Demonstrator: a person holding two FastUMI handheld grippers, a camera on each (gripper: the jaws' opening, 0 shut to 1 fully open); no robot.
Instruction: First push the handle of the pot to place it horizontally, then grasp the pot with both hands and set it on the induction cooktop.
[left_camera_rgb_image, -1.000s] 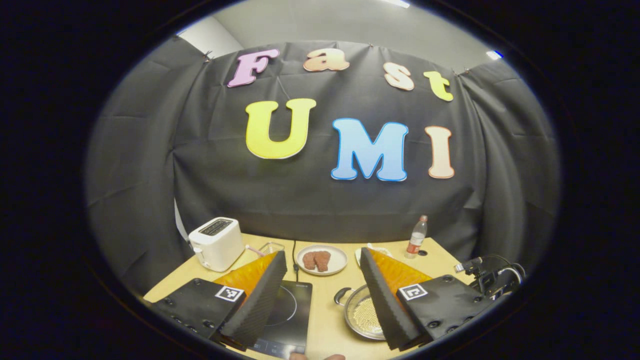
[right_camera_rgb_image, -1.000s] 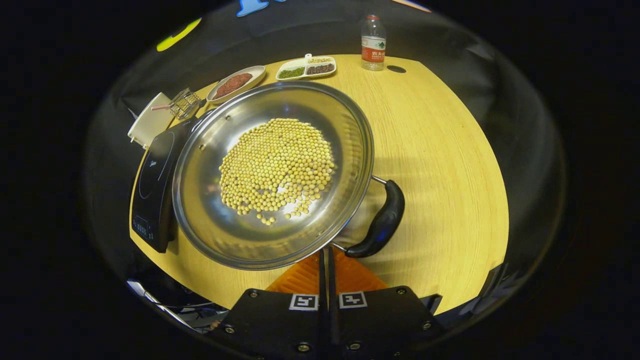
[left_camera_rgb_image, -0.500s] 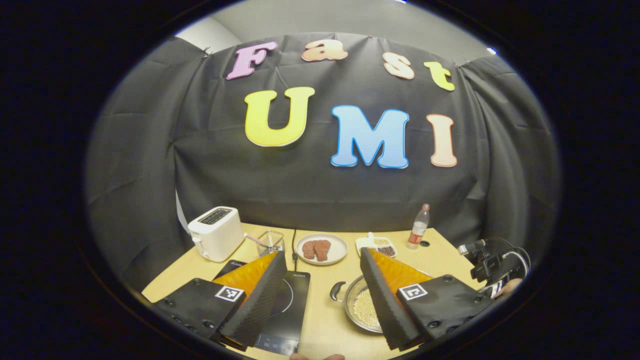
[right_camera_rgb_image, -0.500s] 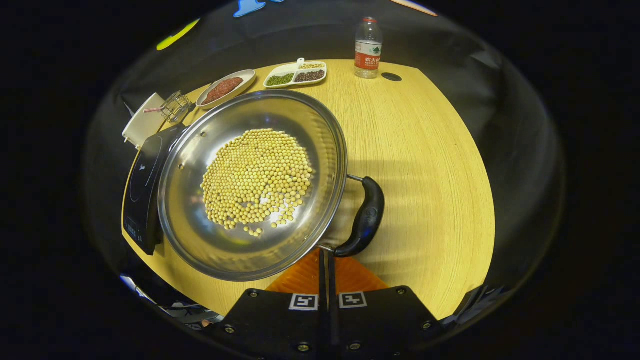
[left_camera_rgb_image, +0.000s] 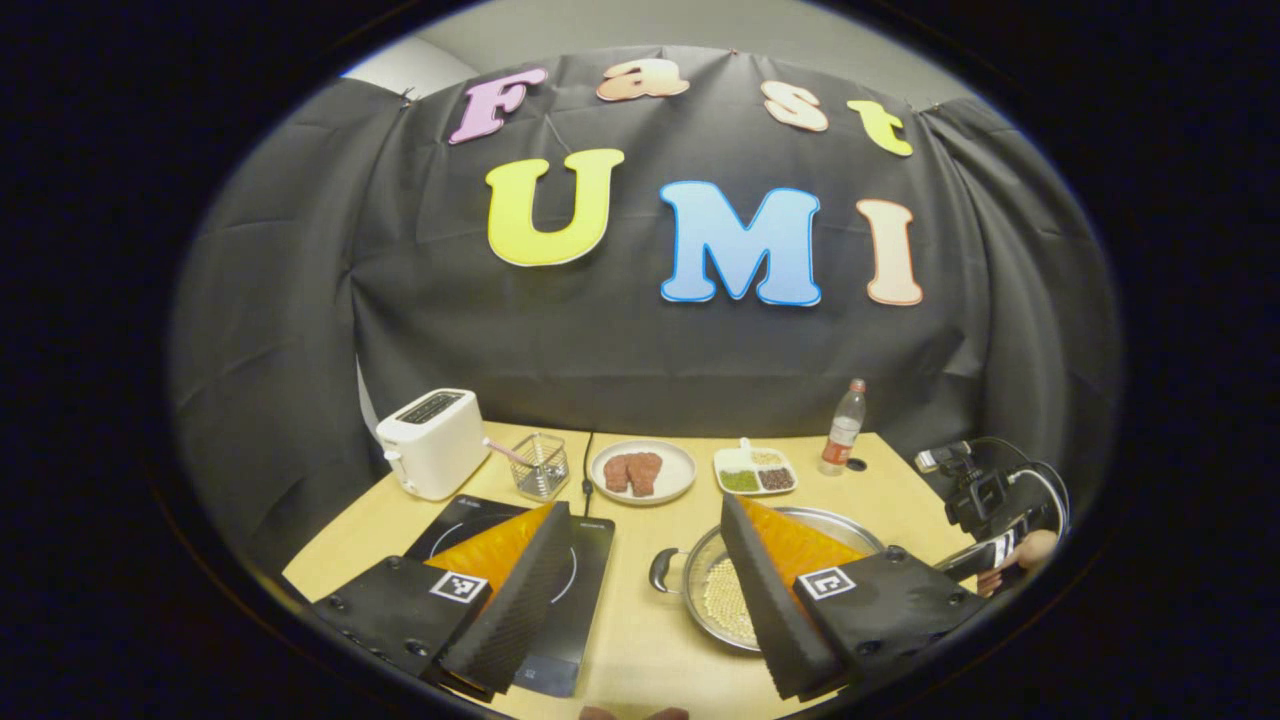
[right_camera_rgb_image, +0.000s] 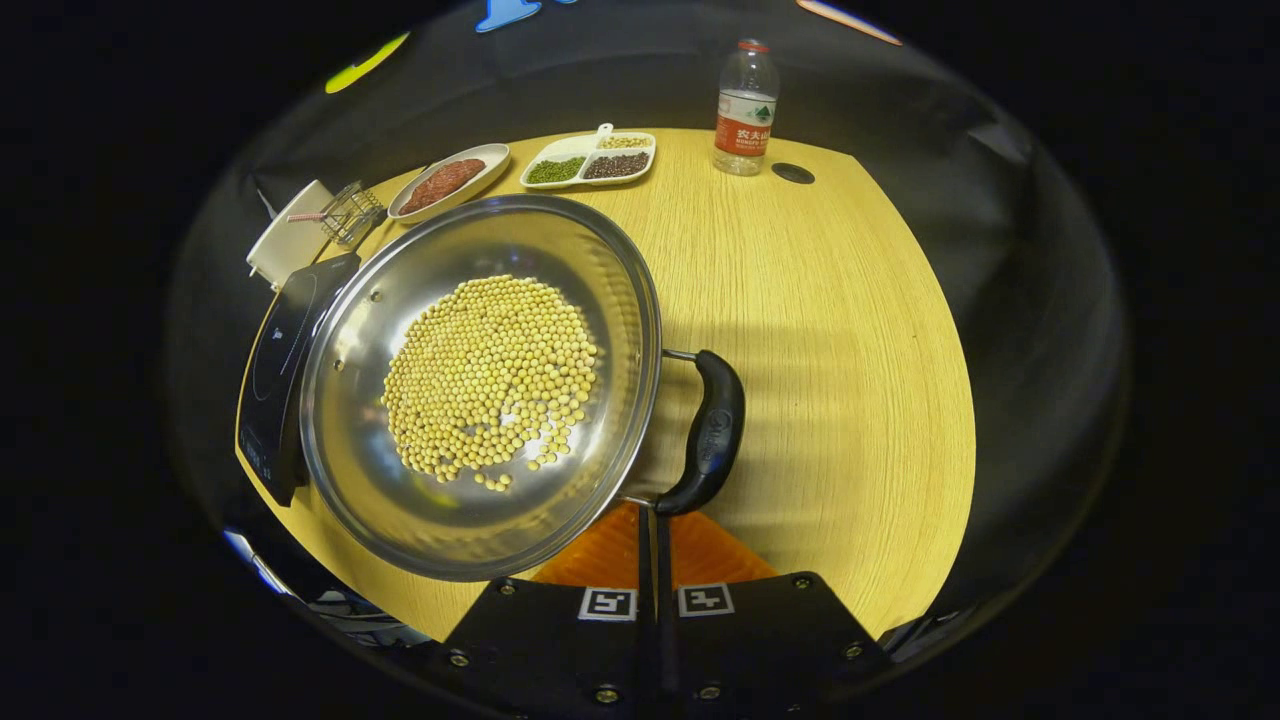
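A steel pot (right_camera_rgb_image: 400, 500) holding soybeans (right_camera_rgb_image: 485, 385) sits on the wooden table (right_camera_rgb_image: 850, 330), its left rim overlapping the black induction cooktop (right_camera_rgb_image: 272, 370). One black pot handle (right_camera_rgb_image: 710, 430) points right. My right gripper (right_camera_rgb_image: 652, 515) is shut, empty, with its tips against that handle's lower end. In the left gripper view my left gripper (left_camera_rgb_image: 645, 508) hangs open above the table, one finger over the cooktop (left_camera_rgb_image: 590, 560), the other over the pot (left_camera_rgb_image: 715, 600), whose other handle (left_camera_rgb_image: 662, 570) faces the cooktop. The right gripper (left_camera_rgb_image: 985, 495) shows far right, held by a hand (left_camera_rgb_image: 1030, 550).
Along the table's back stand a white toaster (left_camera_rgb_image: 432, 455), a wire basket (left_camera_rgb_image: 540, 465), a plate of meat (left_camera_rgb_image: 643, 470), a divided dish of beans (left_camera_rgb_image: 755, 472) and a water bottle (left_camera_rgb_image: 843, 428). The bottle (right_camera_rgb_image: 745, 108) stands by a small hole (right_camera_rgb_image: 792, 173).
The pot has turned and slid left in the right gripper view, its handle swinging with the shut tips. The left gripper has tipped or drawn back, showing more table.
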